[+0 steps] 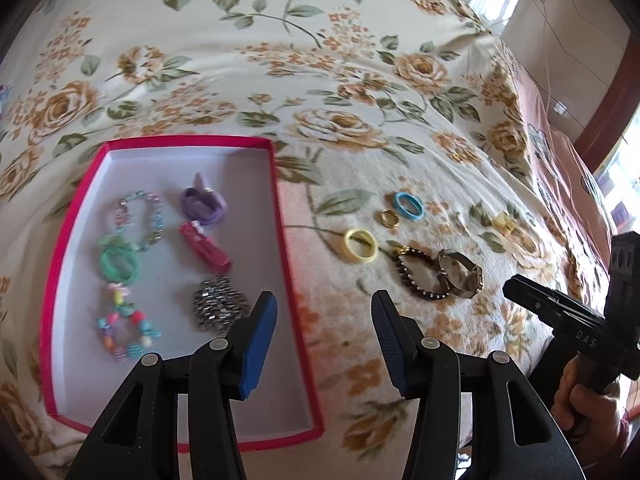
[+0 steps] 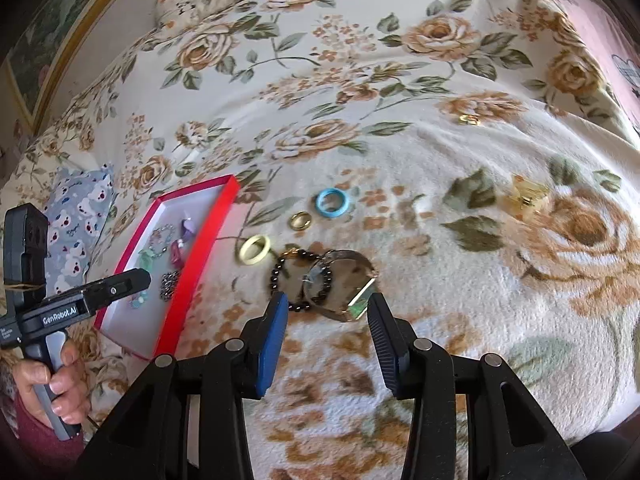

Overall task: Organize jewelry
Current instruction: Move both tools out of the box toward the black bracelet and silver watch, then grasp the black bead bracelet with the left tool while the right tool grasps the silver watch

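Grippers first: your right gripper (image 2: 327, 312) was spread and empty, its tips just short of the watch (image 2: 344, 280) and dark bead bracelet (image 2: 298, 276); your left gripper (image 1: 324, 312) gaped empty at the red box (image 1: 280, 216) rim. Boxed: seven pieces, judged done. Loose beyond: yellow ring (image 1: 361, 245), gold ring (image 1: 389, 217), blue ring (image 1: 408, 204), gold trinkets (image 2: 524, 196).

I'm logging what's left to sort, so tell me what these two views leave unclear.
- Watch, right wrist view: its dial is unreadable under glare and motion blur, with the bead bracelet lying across it.
- Gold pieces on the blanket, both views: too small and blurred to identify.
- Box, right wrist view: its contents are tiny, partly hidden by the left gripper.
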